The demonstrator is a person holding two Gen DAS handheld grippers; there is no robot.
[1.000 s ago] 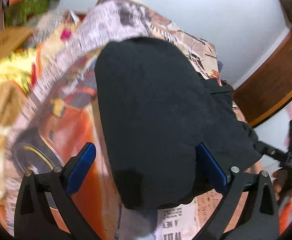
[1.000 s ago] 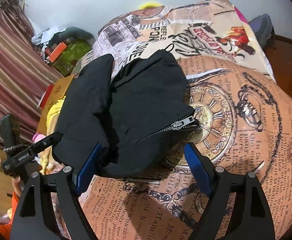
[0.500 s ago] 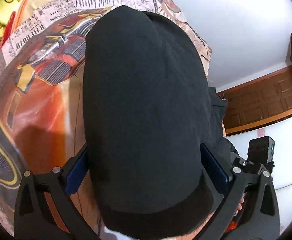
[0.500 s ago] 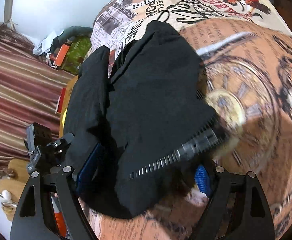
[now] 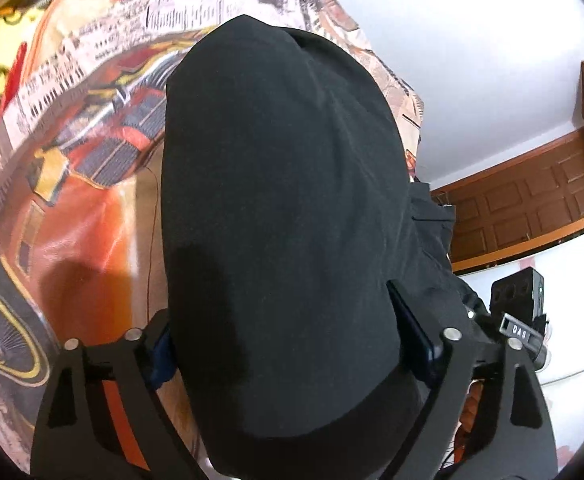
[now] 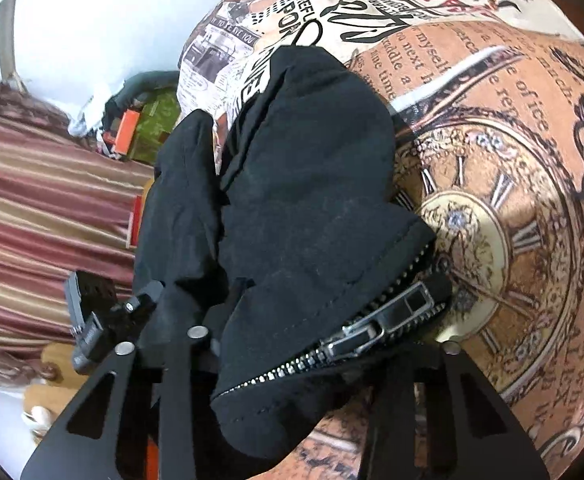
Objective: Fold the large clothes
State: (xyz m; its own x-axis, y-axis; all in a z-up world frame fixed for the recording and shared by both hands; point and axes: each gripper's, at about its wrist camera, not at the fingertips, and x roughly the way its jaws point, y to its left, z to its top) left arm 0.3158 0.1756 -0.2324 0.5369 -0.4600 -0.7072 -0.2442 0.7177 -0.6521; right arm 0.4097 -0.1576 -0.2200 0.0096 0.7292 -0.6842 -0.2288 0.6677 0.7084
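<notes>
A black zip-up jacket (image 5: 284, 208) lies bunched on a bed with a printed orange and beige cover (image 5: 84, 208). In the left wrist view my left gripper (image 5: 288, 344) has narrowed its jaws around the jacket's near edge, the blue pads pressing the fabric. In the right wrist view the jacket (image 6: 304, 200) shows its metal zipper (image 6: 372, 336) across the front. My right gripper (image 6: 312, 360) has closed in on the zipper edge; its fingertips are buried in the cloth.
A striped red curtain (image 6: 32, 200) and a pile of boxes and clutter (image 6: 132, 128) stand beyond the bed's far side. A brown wooden door (image 5: 532, 208) and white wall lie past the other side. The clock print (image 6: 492, 240) marks bare bedcover.
Both grippers moved forward onto the jacket's near edge and closed from wide open to pinching the fabric. The jacket edge has lifted slightly.
</notes>
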